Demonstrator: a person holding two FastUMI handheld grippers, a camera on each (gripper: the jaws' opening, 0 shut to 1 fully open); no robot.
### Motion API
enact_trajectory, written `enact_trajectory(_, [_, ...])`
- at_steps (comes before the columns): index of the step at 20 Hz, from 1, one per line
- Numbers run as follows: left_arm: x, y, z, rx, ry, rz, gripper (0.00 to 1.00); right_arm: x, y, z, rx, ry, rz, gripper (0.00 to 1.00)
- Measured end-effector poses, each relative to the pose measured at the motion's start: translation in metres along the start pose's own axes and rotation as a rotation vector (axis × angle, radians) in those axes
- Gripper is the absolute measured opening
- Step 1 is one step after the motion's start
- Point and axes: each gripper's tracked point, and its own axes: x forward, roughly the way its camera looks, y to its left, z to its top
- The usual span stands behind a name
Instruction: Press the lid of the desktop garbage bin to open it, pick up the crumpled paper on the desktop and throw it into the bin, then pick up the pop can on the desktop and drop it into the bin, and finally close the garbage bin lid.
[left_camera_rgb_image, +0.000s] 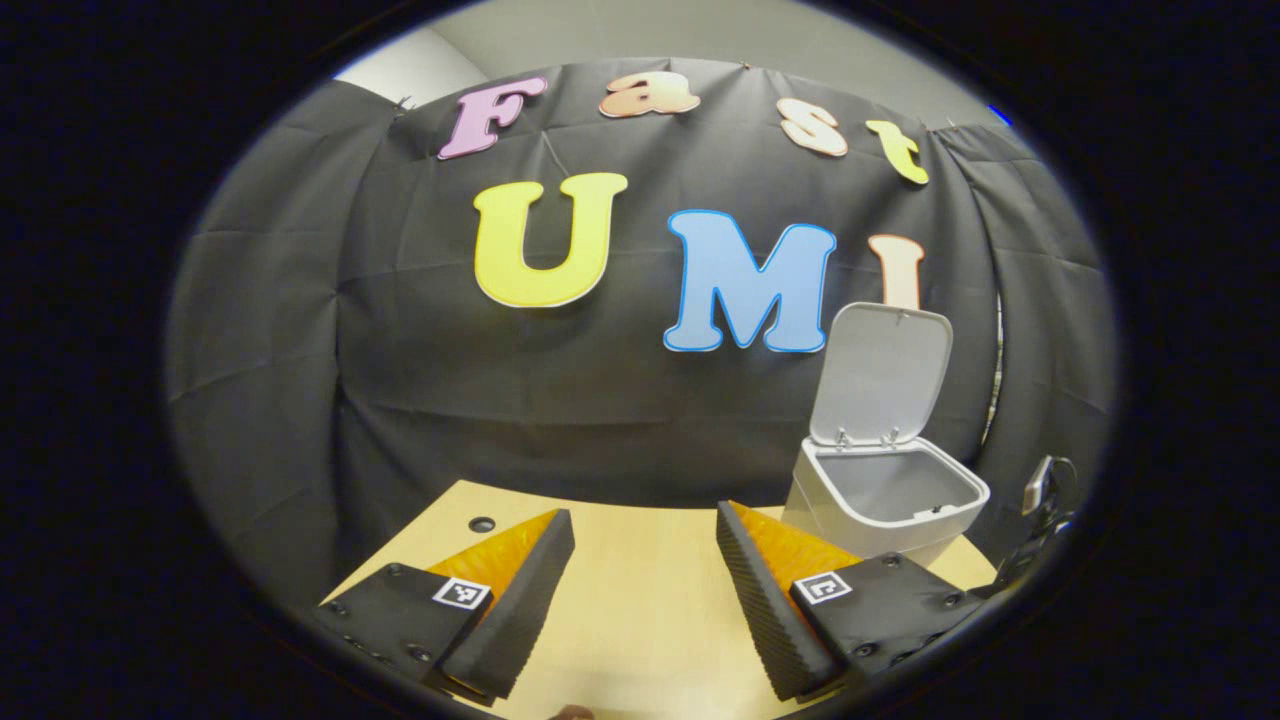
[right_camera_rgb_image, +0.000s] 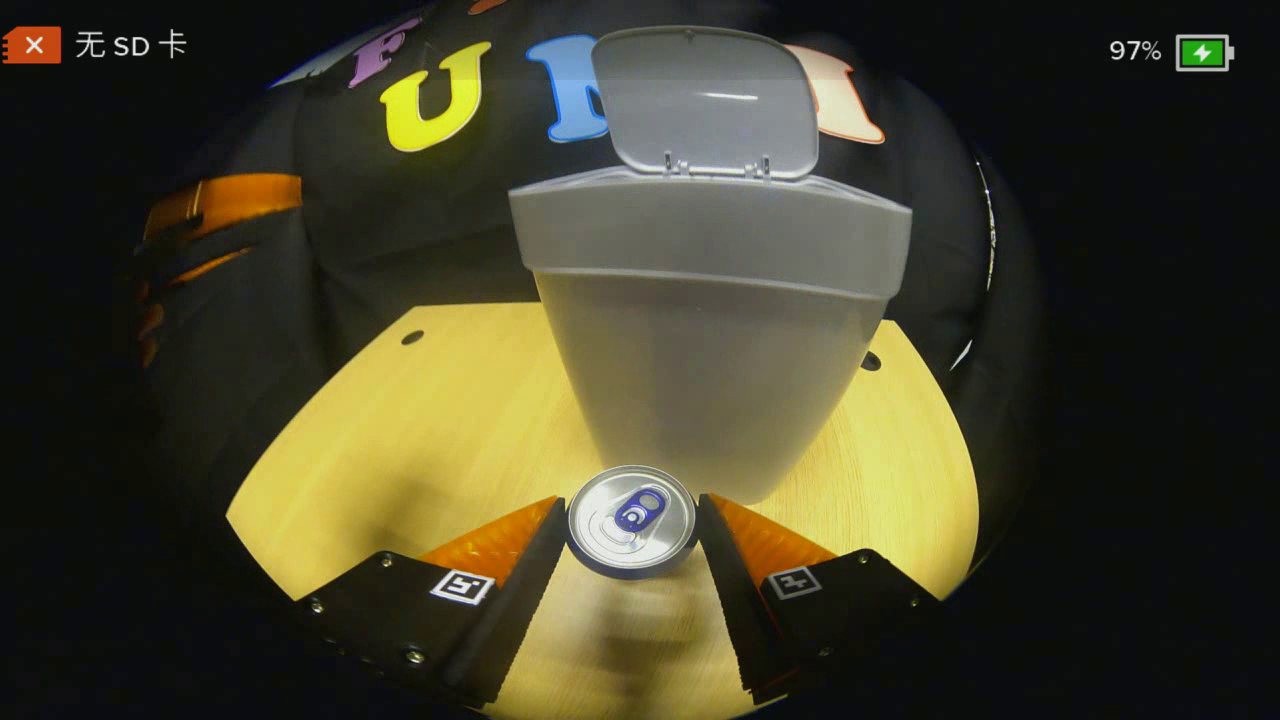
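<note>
Left gripper view. Left gripper (left_camera_rgb_image: 645, 545): fingers spread wide apart, nothing between them, held above the table (left_camera_rgb_image: 640, 600), a pale wood top with a small dark hole near its far left edge. Garbage bin (left_camera_rgb_image: 880, 500): light grey, standing on the table to the right, just behind the gripper's right-hand finger. Lid (left_camera_rgb_image: 880, 372): swung up and standing nearly upright behind the mouth; the part of the bin's interior on show is bare grey wall. Dark fitting at the far right edge of the table: too small to identify.

Right gripper view. Right gripper (right_camera_rgb_image: 632, 525): fingers set on either side of the pop can (right_camera_rgb_image: 630, 520), both appearing to touch its sides, grasping it. Pop can: upright, silver top with a blue pull tab, seen from above, directly in front of the garbage bin (right_camera_rgb_image: 705, 340) and near its base. Lid (right_camera_rgb_image: 705, 100): raised. Table (right_camera_rgb_image: 400, 440): bare wood on the left. Left gripper (right_camera_rgb_image: 200, 225): at the far left edge, dim and raised well off the table.
</note>
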Motion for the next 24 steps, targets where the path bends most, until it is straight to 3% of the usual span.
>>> enact_trajectory(16, [0.009, -0.025, -0.011, 0.0, 0.027, -0.053, 0.94, -0.084, 0.048, 0.149, 0.11, -0.313, 0.186, 0.83])
enact_trajectory(20, [0.012, -0.024, -0.014, 0.003, 0.032, -0.052, 0.95, -0.086, 0.048, 0.171, 0.121, -0.366, 0.217, 0.83])
enact_trajectory(24, [0.015, -0.024, -0.014, 0.012, 0.034, -0.047, 0.96, -0.084, 0.036, 0.194, 0.127, -0.419, 0.2, 0.83])
